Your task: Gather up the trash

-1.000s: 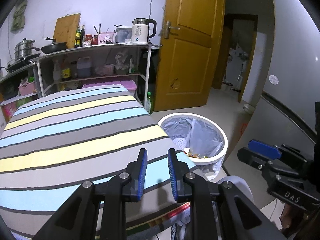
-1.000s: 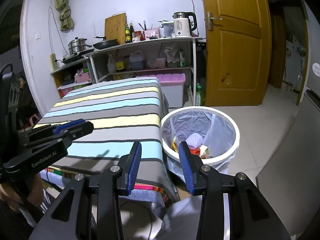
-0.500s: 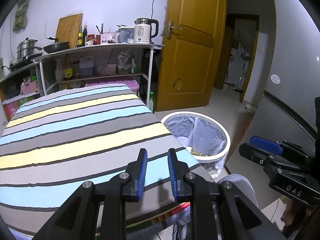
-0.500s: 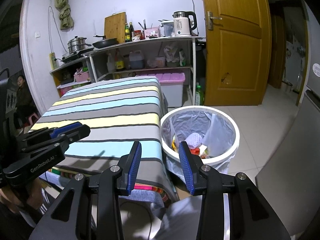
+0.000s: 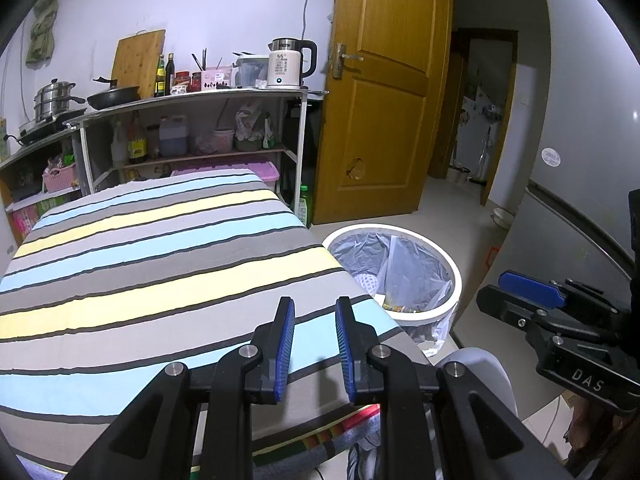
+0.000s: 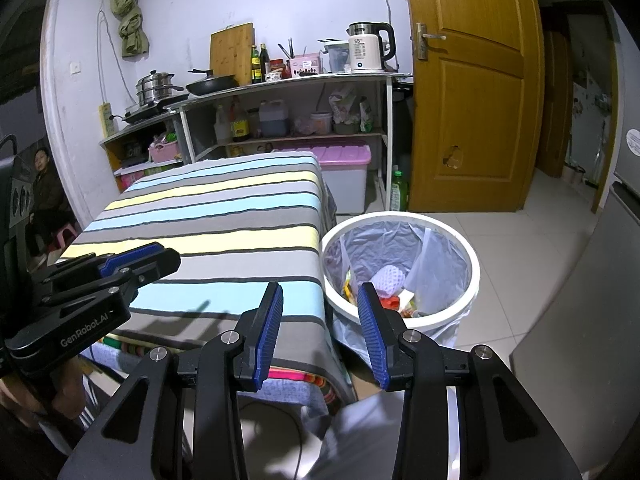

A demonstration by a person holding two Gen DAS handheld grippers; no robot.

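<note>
both the left gripper [image 5: 315, 342] and right gripper [image 6: 320, 330] are hovering empty and parted, the striped tablecloth [image 5: 160, 264] is showing bare, and the lined trash bin [image 6: 400, 272] at centre-right is holding wrappers, so collecting is looking nearly done.

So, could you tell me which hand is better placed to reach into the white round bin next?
Right, probably. The right tongs are open and empty beside the white round bin, while the left tongs sit over the striped tablecloth.
</note>
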